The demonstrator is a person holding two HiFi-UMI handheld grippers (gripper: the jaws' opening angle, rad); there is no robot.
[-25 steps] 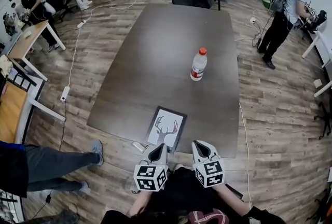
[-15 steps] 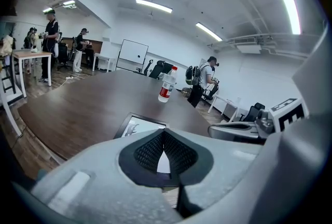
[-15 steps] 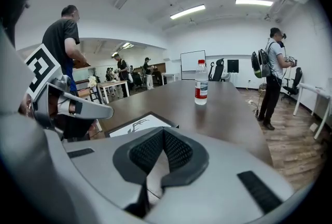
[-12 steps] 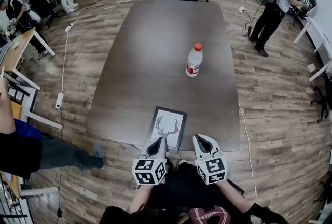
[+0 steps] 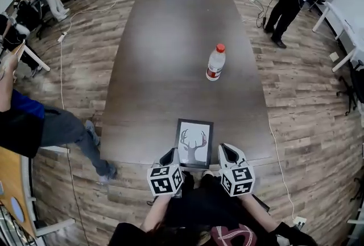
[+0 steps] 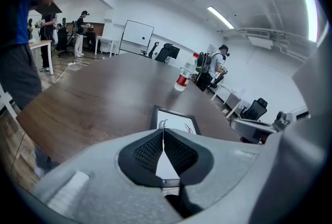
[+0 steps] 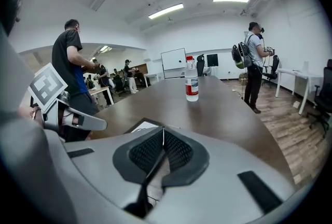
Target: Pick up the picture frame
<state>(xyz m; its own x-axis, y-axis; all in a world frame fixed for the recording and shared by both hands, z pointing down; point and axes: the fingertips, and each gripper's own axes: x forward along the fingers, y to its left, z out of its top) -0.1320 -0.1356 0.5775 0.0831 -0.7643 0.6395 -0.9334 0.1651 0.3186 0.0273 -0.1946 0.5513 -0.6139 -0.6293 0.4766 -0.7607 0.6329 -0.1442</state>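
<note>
Jaws shut; L gripper (image 6: 164, 133), R gripper (image 7: 163, 130) each hide pt of picture frame (image 6: 179, 120).

Your picture frame (image 5: 193, 143) has a black edge and a white middle with dark deer antlers drawn on it. The counter (image 5: 170, 40) under it is dark brown. At 1 o'clock from the frame, the bottle (image 5: 215, 62) is see-through white with a red cap and a red band. Your left gripper (image 5: 169, 155) and right gripper (image 5: 226, 151) are grey, with black and white squares on their cubes. The floor (image 5: 296, 102) is brown wood planks.
</note>
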